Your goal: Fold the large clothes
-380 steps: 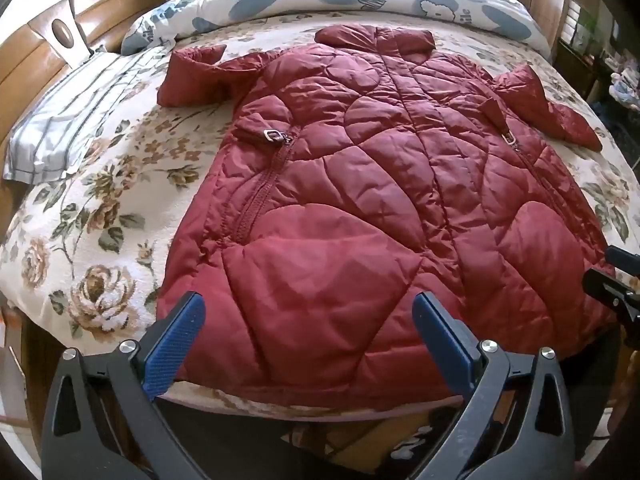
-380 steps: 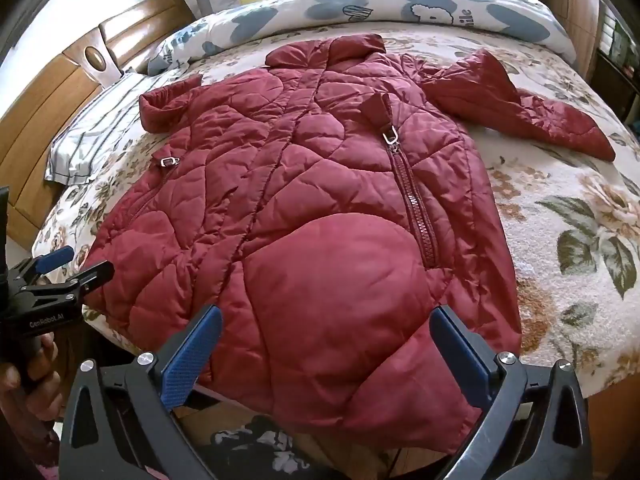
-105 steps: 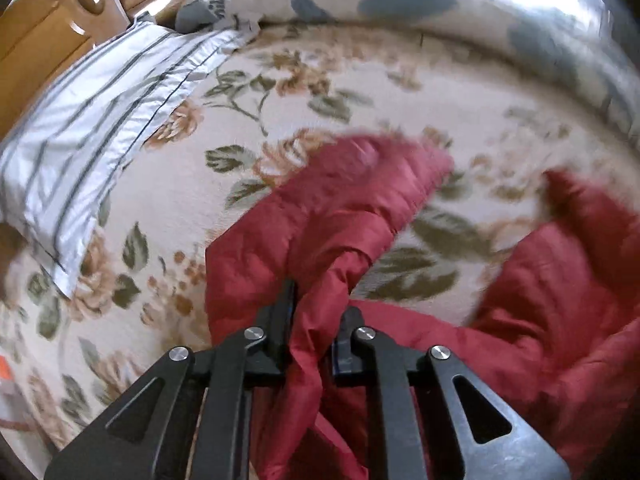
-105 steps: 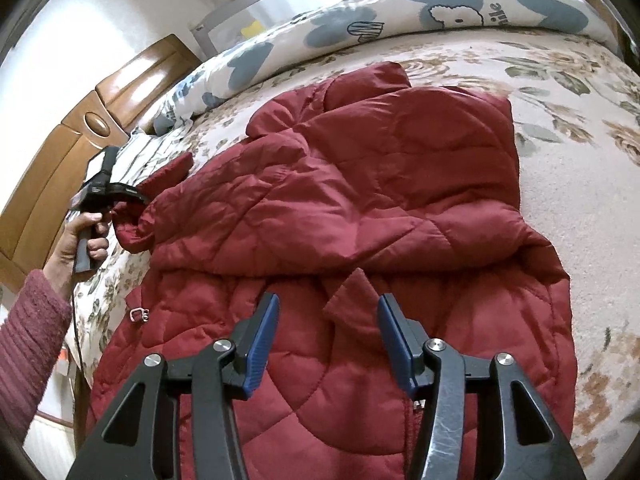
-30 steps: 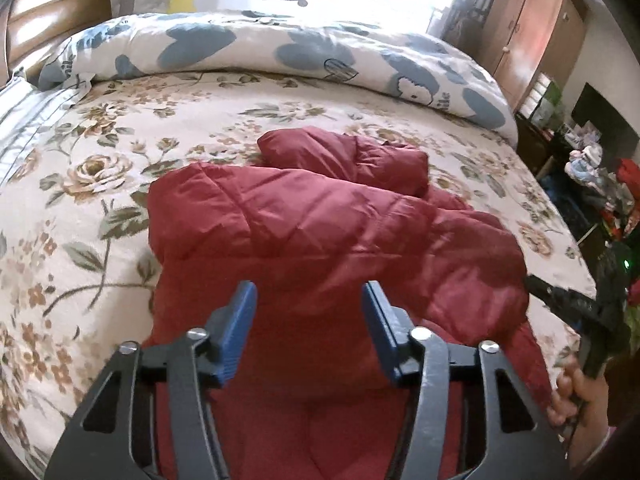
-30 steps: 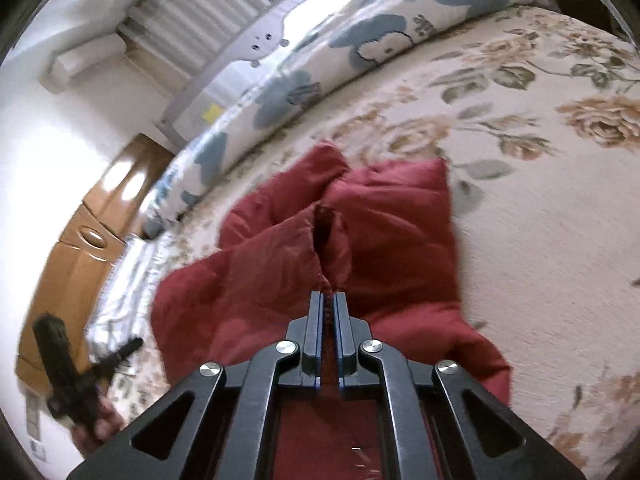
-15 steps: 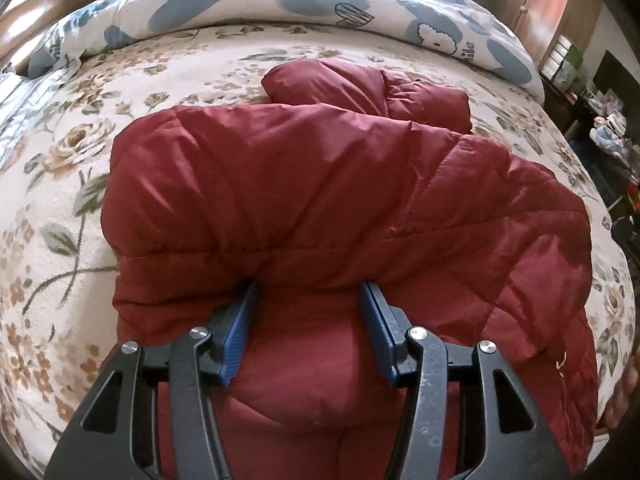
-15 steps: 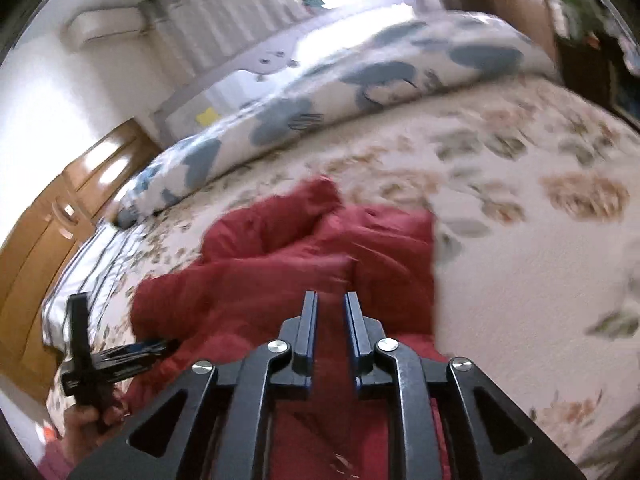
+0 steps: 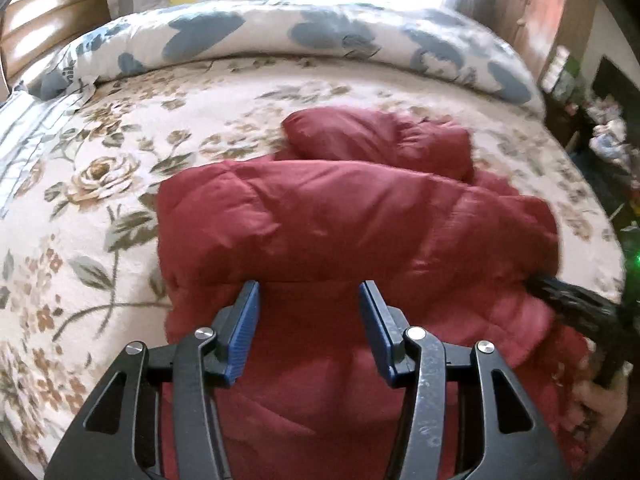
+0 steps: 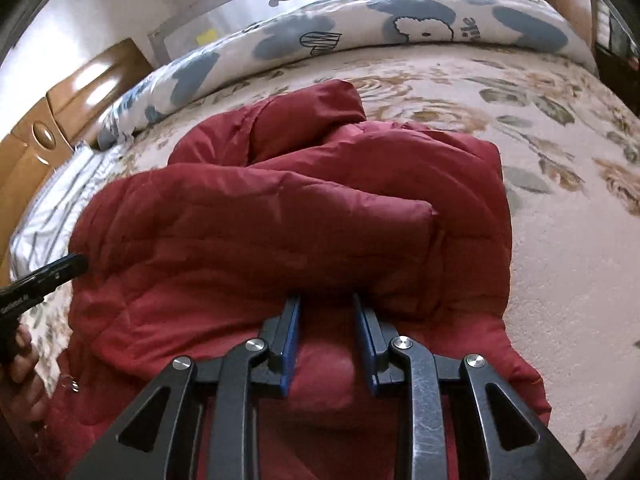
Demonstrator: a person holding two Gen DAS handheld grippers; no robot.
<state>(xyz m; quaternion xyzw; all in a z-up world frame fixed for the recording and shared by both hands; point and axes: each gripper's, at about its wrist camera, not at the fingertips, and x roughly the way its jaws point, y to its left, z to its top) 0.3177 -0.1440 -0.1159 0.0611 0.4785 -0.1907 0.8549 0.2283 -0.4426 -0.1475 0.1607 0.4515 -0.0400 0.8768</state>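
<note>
Red jacket (image 9: 352, 232) lies folded on the flowered bedspread (image 9: 100, 184) (sleeves tucked across the body). Left gripper (image 9: 308, 332) spread, fingertips at the fold's near edge, pinching nothing. Right gripper (image 10: 326, 340) likewise parted, at the fold edge.

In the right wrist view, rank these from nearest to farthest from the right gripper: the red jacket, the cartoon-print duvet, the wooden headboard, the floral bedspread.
1. Red jacket: directly ahead of the right gripper, at its fingertips.
2. Floral bedspread: under the jacket, open to the right.
3. Cartoon-print duvet and wooden headboard: farthest, at the back and far left; too close to call.
</note>
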